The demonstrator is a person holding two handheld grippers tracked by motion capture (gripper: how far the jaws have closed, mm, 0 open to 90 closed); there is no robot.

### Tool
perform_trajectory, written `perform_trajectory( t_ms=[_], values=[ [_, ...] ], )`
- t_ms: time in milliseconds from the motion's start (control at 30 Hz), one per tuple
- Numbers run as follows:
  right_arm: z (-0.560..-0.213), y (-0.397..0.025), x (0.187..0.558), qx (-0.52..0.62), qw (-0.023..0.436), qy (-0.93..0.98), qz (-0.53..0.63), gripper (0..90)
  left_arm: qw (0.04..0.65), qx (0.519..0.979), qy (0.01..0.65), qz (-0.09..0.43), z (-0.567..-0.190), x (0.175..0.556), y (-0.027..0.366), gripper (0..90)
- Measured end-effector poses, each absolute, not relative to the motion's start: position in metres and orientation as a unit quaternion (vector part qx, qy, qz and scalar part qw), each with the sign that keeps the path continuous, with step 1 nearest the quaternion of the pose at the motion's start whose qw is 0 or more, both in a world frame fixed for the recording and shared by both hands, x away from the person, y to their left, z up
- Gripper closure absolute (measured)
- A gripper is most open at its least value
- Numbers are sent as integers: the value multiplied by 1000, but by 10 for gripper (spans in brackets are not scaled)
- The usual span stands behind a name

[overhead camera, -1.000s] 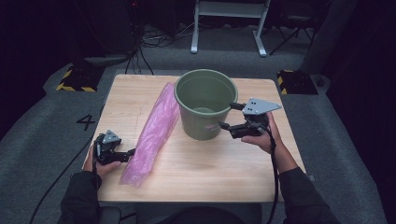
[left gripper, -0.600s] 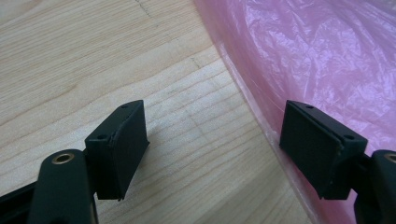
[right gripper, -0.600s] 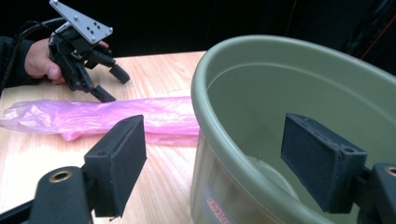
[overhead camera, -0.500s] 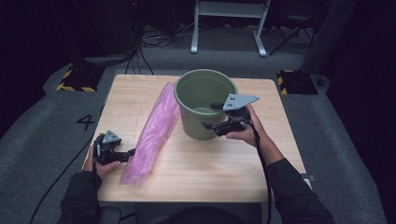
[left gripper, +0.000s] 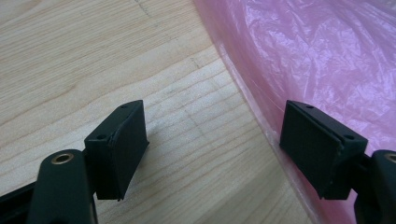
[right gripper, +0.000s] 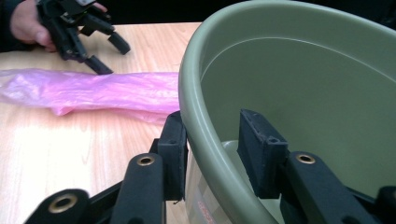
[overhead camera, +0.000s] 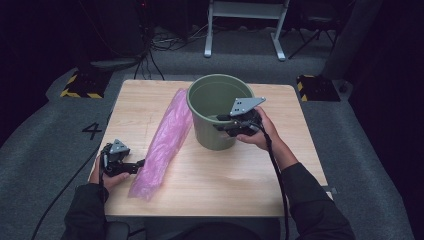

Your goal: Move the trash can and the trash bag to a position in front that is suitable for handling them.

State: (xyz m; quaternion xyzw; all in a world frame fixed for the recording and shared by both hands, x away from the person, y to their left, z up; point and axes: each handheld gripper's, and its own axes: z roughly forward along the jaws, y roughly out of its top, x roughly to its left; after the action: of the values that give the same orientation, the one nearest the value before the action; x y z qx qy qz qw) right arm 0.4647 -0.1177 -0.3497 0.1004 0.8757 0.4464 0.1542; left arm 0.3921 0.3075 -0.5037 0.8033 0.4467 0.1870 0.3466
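Straddling the rim of the green bucket [overhead camera: 215, 120] with the right tongs [right gripper: 208, 154], one jaw outside the wall and one inside, a little gap left on the inner side. Bucket upright at mid table [overhead camera: 240, 180], just beside the long pink bag [overhead camera: 165, 142]. Left tongs [left gripper: 215, 144] spread wide low over the wood, one jaw at the bag's edge.
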Motion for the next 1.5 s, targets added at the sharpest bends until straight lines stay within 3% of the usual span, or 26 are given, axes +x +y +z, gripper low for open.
perform_trajectory(
  t_ms=[267, 867, 933, 1000, 1067, 1500],
  values=[
    [-346, -123, 459, 86, 172, 879, 436, 727, 347, 803, 447, 188, -504, 392, 307, 229],
    [-344, -148, 446, 92, 192, 885, 414, 710, 346, 803, 448, 188, -504, 392, 307, 227],
    [-345, -153, 443, 91, 203, 879, 422, 612, 346, 803, 448, 188, -504, 392, 307, 227],
    [-345, -159, 440, 100, 211, 863, 447, 442, 346, 803, 448, 187, -504, 392, 307, 227],
    [-342, -168, 436, 118, 216, 850, 465, 361, 346, 803, 448, 188, -504, 392, 307, 227],
    [-345, -247, 412, 196, 256, 811, 488, 270, 346, 802, 449, 187, -504, 392, 307, 221]
  ],
)
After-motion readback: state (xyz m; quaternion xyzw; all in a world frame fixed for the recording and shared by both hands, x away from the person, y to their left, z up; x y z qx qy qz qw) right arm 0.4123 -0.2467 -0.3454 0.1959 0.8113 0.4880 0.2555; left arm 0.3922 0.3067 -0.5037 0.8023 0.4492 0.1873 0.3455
